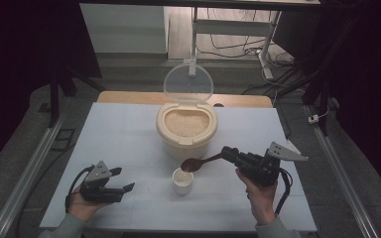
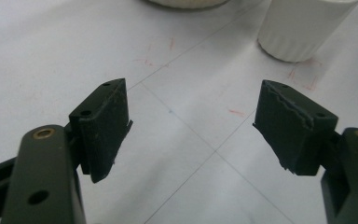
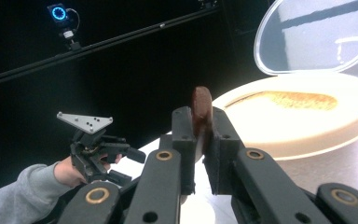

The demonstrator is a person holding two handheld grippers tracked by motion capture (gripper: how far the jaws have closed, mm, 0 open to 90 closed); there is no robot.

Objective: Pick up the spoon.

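A cream rice container (image 1: 186, 136) stands mid-table, full of rice, with its clear lid (image 1: 188, 82) hinged upright. In front of it is a small white cup (image 1: 182, 182). My right gripper (image 1: 228, 153) is shut on the handle of a brown spoon (image 1: 198, 162), whose bowl hovers just above the cup's rim. The right gripper view shows the spoon's handle (image 3: 201, 100) pinched between the jaws of the right gripper (image 3: 201, 128), with the container (image 3: 303, 121) beyond. My left gripper (image 1: 124, 179) sits low at the front left, open and empty. In the left gripper view the left gripper (image 2: 191, 126) has its jaws wide apart, and the cup (image 2: 303, 28) is ahead.
The white table top (image 1: 119, 129) has bare room left of the container and along the front edge. Metal rails (image 1: 34, 163) run along both sides. A desk frame and cables (image 1: 258, 47) lie on the floor beyond the far edge.
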